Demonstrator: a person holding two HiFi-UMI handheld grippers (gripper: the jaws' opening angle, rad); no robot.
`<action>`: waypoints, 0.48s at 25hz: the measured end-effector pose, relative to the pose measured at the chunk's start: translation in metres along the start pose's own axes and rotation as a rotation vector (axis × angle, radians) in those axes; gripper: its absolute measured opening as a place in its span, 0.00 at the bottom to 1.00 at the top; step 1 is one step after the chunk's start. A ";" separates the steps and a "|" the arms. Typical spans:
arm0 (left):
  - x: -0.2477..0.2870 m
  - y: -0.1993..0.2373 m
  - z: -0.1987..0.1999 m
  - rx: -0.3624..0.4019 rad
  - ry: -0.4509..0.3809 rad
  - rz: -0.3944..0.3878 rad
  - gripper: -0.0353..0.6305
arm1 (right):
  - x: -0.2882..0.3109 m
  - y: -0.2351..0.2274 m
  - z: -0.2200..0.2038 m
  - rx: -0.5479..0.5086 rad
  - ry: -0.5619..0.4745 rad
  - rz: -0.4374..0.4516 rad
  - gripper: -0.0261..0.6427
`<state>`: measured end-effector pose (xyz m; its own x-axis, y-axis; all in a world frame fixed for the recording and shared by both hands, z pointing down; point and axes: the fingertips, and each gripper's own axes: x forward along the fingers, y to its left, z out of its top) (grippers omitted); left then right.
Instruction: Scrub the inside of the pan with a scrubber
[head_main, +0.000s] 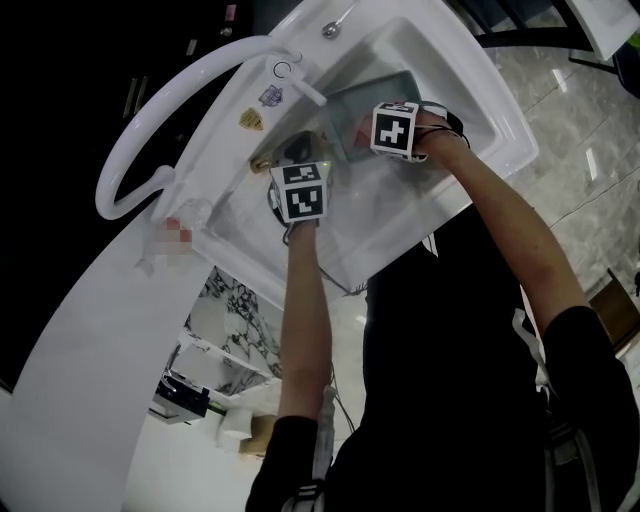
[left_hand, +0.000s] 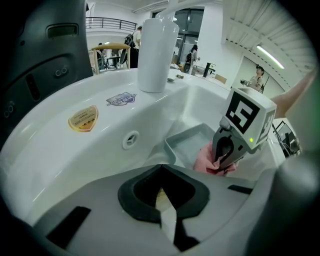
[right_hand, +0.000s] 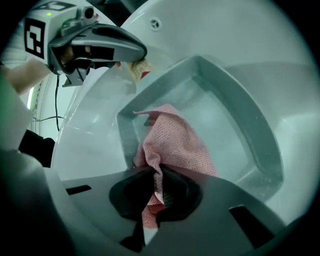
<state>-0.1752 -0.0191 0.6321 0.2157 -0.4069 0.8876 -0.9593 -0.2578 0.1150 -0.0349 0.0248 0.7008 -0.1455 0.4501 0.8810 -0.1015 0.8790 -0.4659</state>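
Note:
A grey square pan (head_main: 358, 100) lies in the white sink (head_main: 487, 95). My right gripper (right_hand: 159, 187) is shut on a pink mesh scrubber (right_hand: 175, 140), which hangs against the pan's inner floor (right_hand: 225, 125) near its left wall. From the left gripper view the scrubber (left_hand: 205, 161) sits under the right gripper (left_hand: 225, 150) at the pan's (left_hand: 190, 142) near edge. My left gripper (left_hand: 162, 197) is shut on a pale, wood-coloured piece that looks like the pan's handle. It (right_hand: 100, 47) hovers just beyond the pan's far corner.
A curved white faucet (head_main: 170, 110) arches over the sink's left side; its base (left_hand: 157, 47) stands on the rim. An overflow hole (left_hand: 131, 139) and two stickers (left_hand: 83, 118) mark the sink wall. A white counter (head_main: 90, 350) runs to the left.

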 end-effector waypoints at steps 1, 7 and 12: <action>0.000 0.000 0.000 0.001 0.001 0.003 0.10 | 0.000 -0.003 -0.005 0.023 0.014 0.000 0.08; -0.001 0.000 0.000 -0.005 0.007 0.002 0.10 | -0.004 -0.016 -0.032 0.103 0.080 -0.028 0.08; 0.000 0.000 0.001 -0.024 0.019 -0.005 0.10 | -0.010 -0.028 -0.036 0.112 0.098 -0.100 0.08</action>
<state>-0.1751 -0.0193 0.6314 0.2174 -0.3892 0.8951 -0.9623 -0.2389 0.1298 0.0047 0.0018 0.7080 -0.0326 0.3790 0.9248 -0.2201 0.8999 -0.3766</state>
